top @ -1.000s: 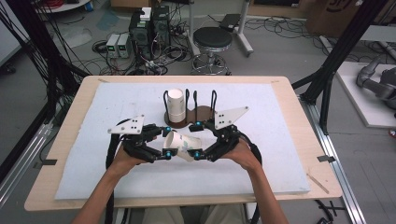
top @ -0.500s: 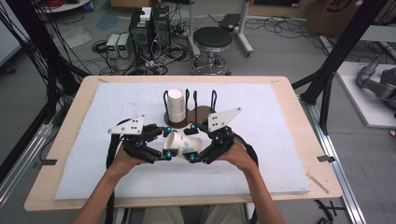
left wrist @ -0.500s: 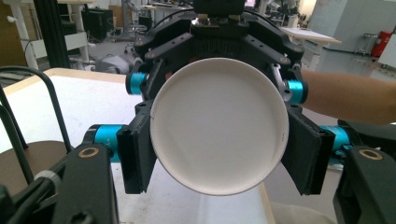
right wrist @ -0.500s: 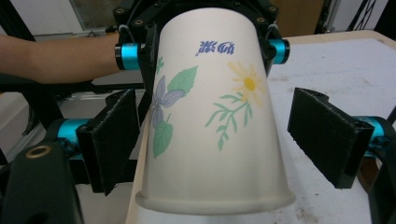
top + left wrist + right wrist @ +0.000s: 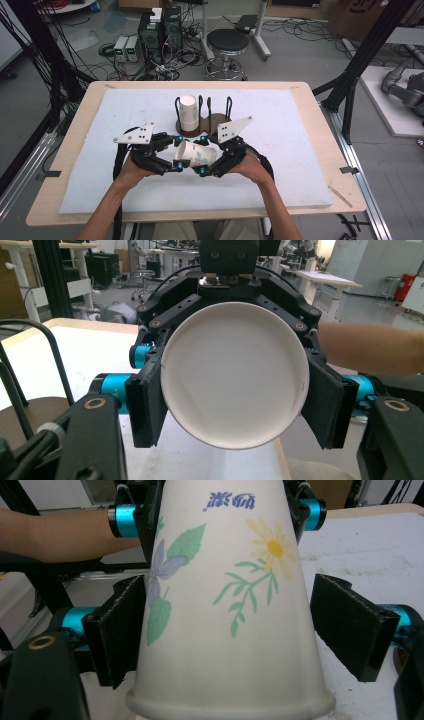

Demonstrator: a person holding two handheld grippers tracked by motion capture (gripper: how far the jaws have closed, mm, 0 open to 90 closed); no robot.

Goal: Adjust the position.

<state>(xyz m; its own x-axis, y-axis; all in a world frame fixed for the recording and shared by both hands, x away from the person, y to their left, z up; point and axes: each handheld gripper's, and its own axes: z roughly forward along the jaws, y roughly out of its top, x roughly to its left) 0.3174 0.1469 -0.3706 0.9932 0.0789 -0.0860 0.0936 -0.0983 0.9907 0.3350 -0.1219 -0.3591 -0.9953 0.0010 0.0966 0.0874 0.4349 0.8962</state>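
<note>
A white paper cup (image 5: 197,154) printed with flowers lies on its side in the air between the two grippers. My left gripper (image 5: 177,151) is shut on its narrow base end; in the left gripper view its pads (image 5: 147,410) press both sides of the cup's round base (image 5: 235,375). My right gripper (image 5: 212,156) faces it from the right and straddles the wide rim end. Its jaws have just been closing on the cup (image 5: 230,630); the right pad (image 5: 350,630) still stands off the wall. A second white cup (image 5: 188,112) stands upright in a wire rack.
The rack (image 5: 215,122) has a brown base and black wire loops, and stands just behind the grippers at mid-table. A white mat (image 5: 300,150) covers the wooden table. Beyond the far edge are a stool (image 5: 227,42) and electronics on the floor.
The right gripper has slid a little left along the cup's wide end and its jaws have narrowed. The left gripper and the cup have stayed in place.
</note>
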